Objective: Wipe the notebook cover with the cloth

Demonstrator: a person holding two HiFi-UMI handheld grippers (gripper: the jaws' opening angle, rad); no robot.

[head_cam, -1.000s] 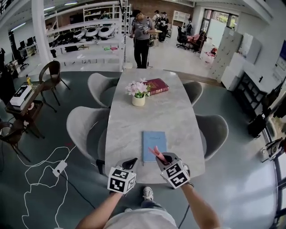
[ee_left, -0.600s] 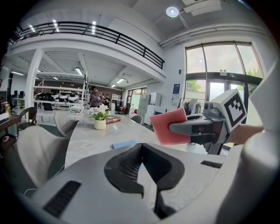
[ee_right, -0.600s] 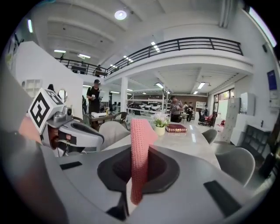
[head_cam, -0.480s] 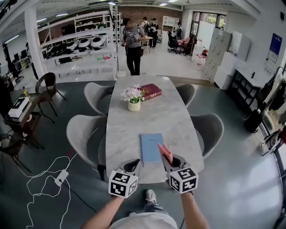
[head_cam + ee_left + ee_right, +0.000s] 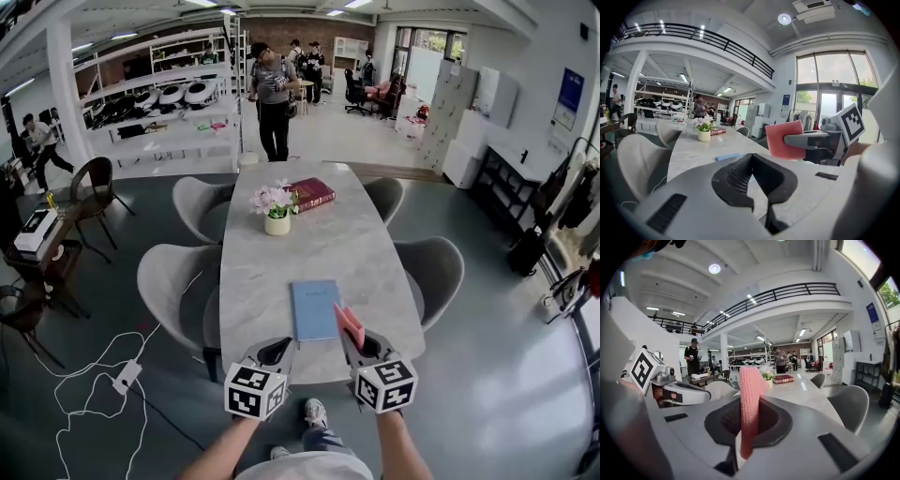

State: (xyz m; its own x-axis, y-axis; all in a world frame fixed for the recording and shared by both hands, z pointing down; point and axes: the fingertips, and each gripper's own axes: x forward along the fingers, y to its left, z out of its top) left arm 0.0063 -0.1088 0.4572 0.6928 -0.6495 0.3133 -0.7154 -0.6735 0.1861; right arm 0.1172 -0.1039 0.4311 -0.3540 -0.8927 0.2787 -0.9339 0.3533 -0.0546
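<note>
— Right gripper (image 5: 359,343)?
— Clamped tight on a pink cloth (image 5: 747,399), pinched low between the jaws and standing upright out of them. Held up in the air, clear of the table (image 5: 281,262).
— Left gripper (image 5: 752,157)?
— Closed on nothing, jaw tips pressed together. Hovering just left of the right gripper, over the table's near edge, apart from its partner.
— And the notebook (image 5: 315,309)?
— Light blue, shut, lying flat at the near end of the table, long sides running near to far. Just beyond both grippers. From the head view, overlapped at its near right corner by the cloth; from the left gripper view, lower than the cloth and apart from it.
— Anything else up there?
— Toward the far end, a white vase (image 5: 277,223) of pink and white flowers, with a dark red book (image 5: 310,194) just beyond it to the right. Grey chairs (image 5: 173,277) along both sides. Farther off, past the far end, a person (image 5: 272,89) standing on the open floor.
</note>
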